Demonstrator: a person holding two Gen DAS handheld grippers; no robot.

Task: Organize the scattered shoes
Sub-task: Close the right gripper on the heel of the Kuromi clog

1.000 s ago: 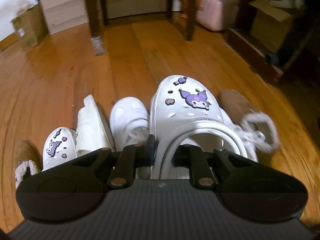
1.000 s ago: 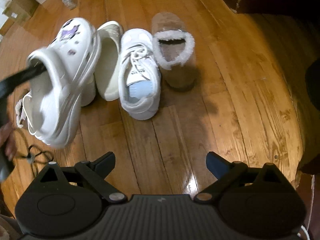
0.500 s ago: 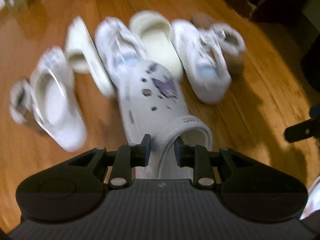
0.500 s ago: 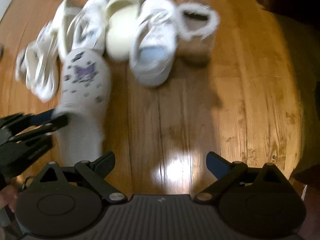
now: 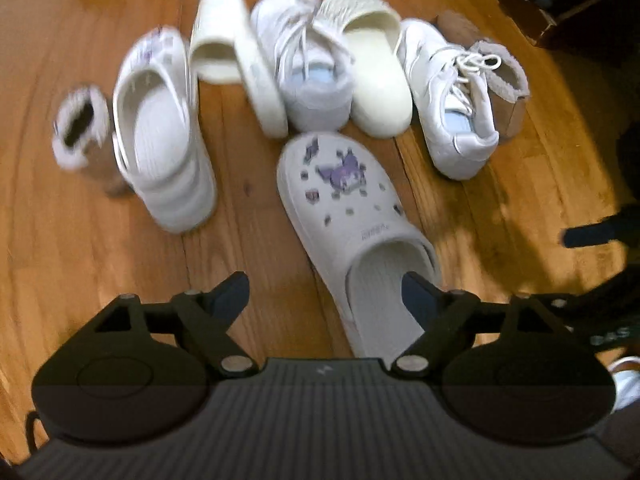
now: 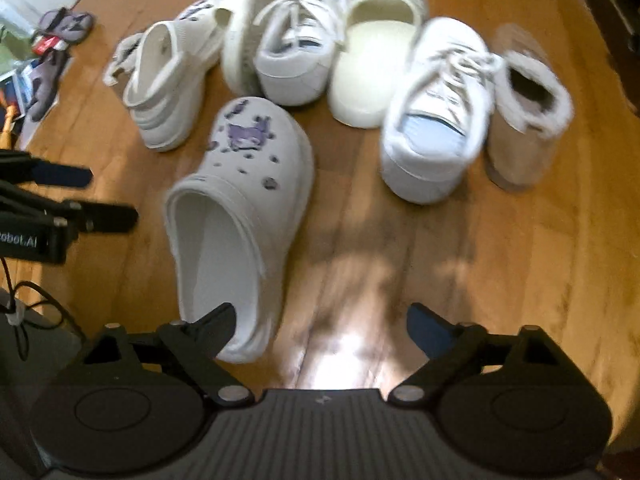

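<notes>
Left slipper [image 5: 82,128] blurred, half-hidden

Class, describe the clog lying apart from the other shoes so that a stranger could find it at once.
On the wooden floor a row of pale shoes lies side by side. In front of it, alone, lies a white clog. Purple cartoon charms stud its toe.

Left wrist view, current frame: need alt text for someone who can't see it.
A white clog with purple cartoon charms lies alone on the wooden plank floor, heel toward the open left gripper, which holds nothing. Behind it sits a loose row: a matching white clog, cream slides, white lace-up sneakers and tan fur-lined slippers.
</notes>
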